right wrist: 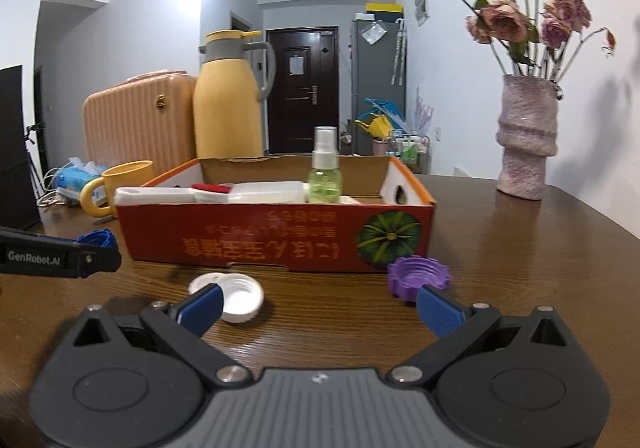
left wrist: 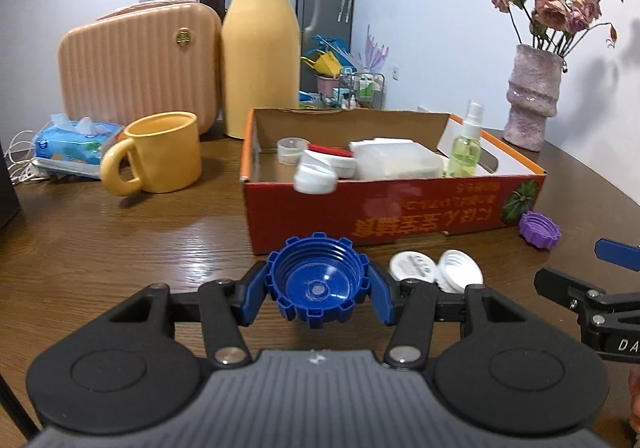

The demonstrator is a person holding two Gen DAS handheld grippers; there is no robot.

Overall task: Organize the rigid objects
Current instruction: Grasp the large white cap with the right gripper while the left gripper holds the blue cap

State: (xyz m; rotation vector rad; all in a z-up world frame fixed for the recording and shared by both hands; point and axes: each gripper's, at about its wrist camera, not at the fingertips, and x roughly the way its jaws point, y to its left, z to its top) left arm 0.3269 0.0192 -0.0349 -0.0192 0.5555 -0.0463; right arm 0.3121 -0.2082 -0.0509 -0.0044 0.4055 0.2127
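My left gripper point(left wrist: 317, 290) is shut on a blue toothed cap point(left wrist: 316, 284), held above the wooden table in front of the red cardboard box point(left wrist: 376, 215). The box holds white lids, a clear white container point(left wrist: 394, 159) and a green spray bottle point(left wrist: 466, 143). Two white lids point(left wrist: 436, 271) lie on the table before the box. A purple toothed cap point(right wrist: 418, 276) rests by the box's right front corner. My right gripper point(right wrist: 316, 310) stands open low over the table, with the white lid point(right wrist: 236, 298) by its left finger and the purple cap just beyond its right finger.
A yellow mug point(left wrist: 160, 153), a yellow thermos jug point(left wrist: 260, 47), a pink ribbed case point(left wrist: 136, 67) and a blue tissue pack point(left wrist: 76, 141) stand left of and behind the box. A vase of dried roses point(right wrist: 526, 135) stands at the back right.
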